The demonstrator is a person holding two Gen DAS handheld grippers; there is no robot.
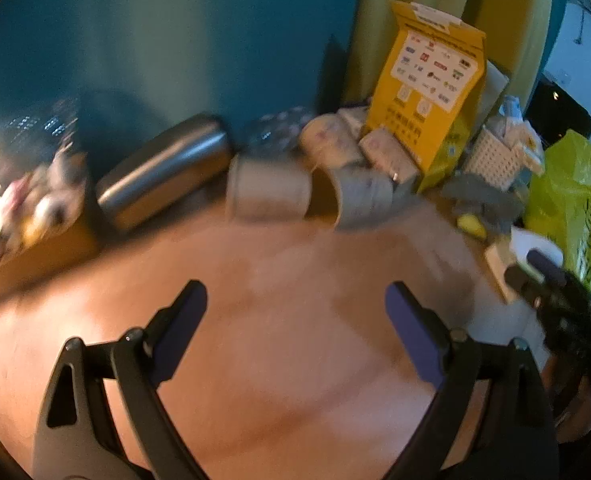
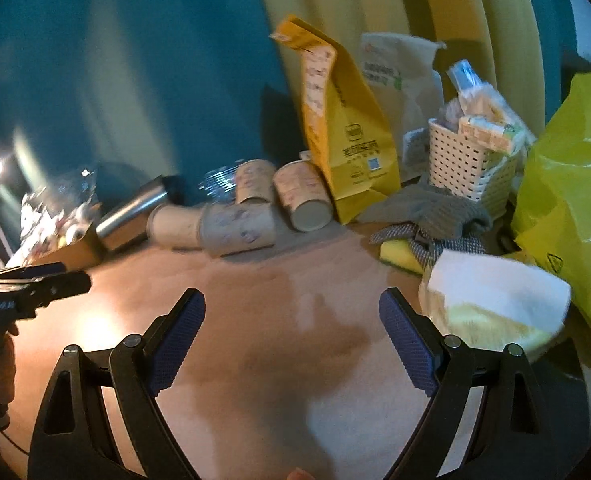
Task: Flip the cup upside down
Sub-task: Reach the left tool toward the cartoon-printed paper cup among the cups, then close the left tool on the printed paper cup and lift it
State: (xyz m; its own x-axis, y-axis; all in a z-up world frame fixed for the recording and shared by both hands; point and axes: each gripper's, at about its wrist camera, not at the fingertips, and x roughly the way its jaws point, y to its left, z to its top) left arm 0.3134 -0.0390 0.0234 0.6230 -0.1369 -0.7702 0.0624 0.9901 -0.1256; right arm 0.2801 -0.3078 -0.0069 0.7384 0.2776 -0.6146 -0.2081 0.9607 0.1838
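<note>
Several pale paper cups lie on their sides at the back of the wooden table. In the left wrist view two cups [image 1: 269,192] [image 1: 365,198] lie mouth to mouth, blurred. In the right wrist view the same pair [image 2: 237,228] lies ahead, with two more cups [image 2: 303,196] behind. My left gripper [image 1: 295,312] is open and empty, well short of the cups. My right gripper [image 2: 291,320] is open and empty, also short of them. The left gripper shows at the left edge of the right wrist view [image 2: 35,284].
A steel flask [image 1: 163,172] lies left of the cups. A yellow paper bag [image 2: 343,132], white basket [image 2: 467,164], grey cloth [image 2: 427,208], sponge [image 2: 399,256], folded towel [image 2: 495,300] and yellow-green plastic bag [image 2: 567,208] crowd the right. A cardboard box [image 1: 35,216] stands left.
</note>
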